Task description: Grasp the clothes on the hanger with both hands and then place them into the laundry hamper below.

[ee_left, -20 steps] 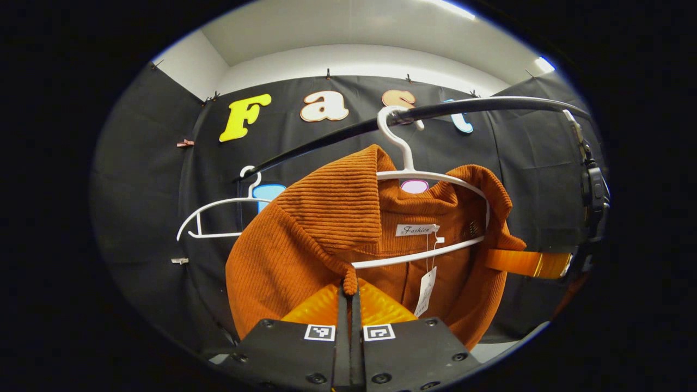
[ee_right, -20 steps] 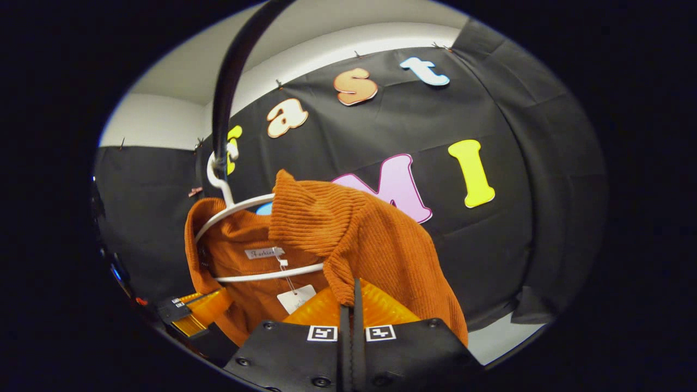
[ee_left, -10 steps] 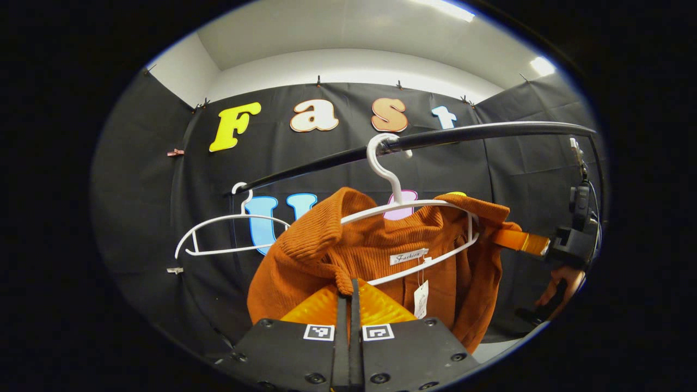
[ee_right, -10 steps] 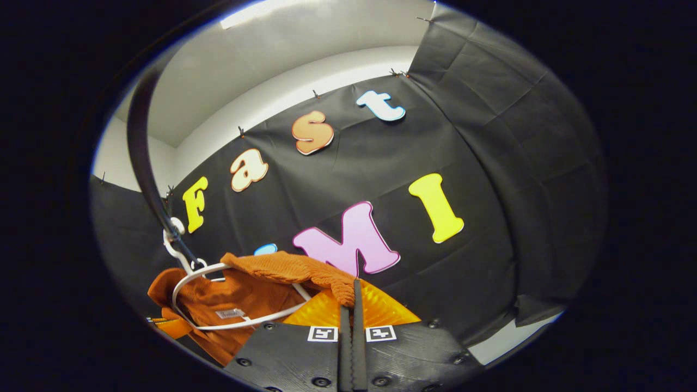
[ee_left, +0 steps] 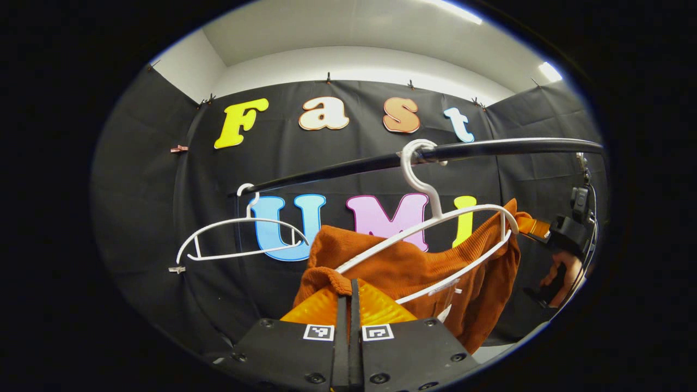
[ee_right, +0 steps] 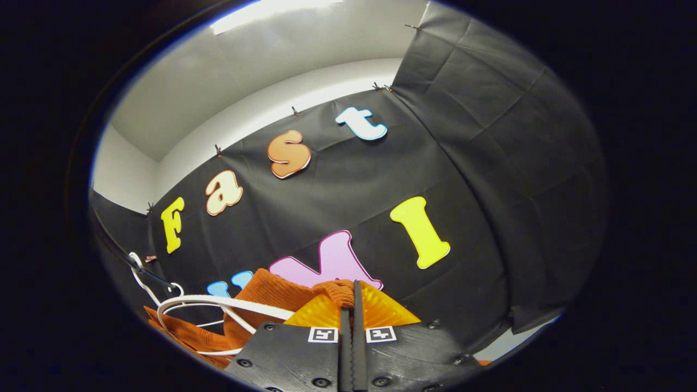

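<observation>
Overhead, two white hangers (ee_left: 435, 228) on one rail (ee_left: 490, 149), one orange garment (ee_left: 414, 272) pinched in both closed claws: left claw (ee_left: 348, 286), right claw (ee_right: 351, 288).

- Your garment (ee_left: 414, 269) is a rust-orange ribbed knit, bunched and sagging below the top arm of its white hanger (ee_left: 435, 228); the right shoulder still drapes over the hanger's right end, and the lower bar crosses in front of the cloth.
- That hanger hooks over the black rail (ee_left: 463, 149) and sits tilted, left end low, right end high.
- In the right gripper view, the same knit (ee_right: 272, 296) lies crumpled around the hanger's white loop (ee_right: 218, 302), low beside the rail (ee_right: 117, 253).
- The hamper cannot be seen from here.
</observation>
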A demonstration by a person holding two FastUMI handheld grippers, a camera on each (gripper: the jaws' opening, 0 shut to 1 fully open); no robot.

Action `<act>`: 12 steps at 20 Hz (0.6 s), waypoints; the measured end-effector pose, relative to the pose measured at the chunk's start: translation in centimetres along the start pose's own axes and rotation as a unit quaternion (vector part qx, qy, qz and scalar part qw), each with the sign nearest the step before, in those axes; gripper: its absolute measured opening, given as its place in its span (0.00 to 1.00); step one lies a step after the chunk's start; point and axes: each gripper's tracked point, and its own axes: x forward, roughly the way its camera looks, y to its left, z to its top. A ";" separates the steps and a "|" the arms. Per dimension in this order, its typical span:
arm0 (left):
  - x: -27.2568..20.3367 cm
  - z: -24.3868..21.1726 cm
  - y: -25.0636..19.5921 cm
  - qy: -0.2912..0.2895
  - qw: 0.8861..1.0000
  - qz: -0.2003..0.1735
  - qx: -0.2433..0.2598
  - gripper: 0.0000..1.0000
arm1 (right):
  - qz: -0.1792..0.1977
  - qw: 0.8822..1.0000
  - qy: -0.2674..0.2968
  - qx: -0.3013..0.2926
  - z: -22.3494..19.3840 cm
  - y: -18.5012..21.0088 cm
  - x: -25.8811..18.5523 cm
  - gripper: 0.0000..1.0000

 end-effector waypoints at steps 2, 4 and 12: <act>0.3 -0.5 1.1 0.005 1.000 0.007 0.003 0.05 | -0.004 1.000 0.030 0.000 -2.6 -1.1 -0.5 0.04; 0.3 -1.2 2.5 0.012 1.000 0.018 0.006 0.05 | -0.005 0.998 0.064 0.007 -5.6 -1.6 -1.8 0.04; -2.6 -8.1 6.9 0.078 0.995 0.061 0.019 0.05 | 0.052 0.979 0.194 0.025 -14.4 1.7 -9.7 0.04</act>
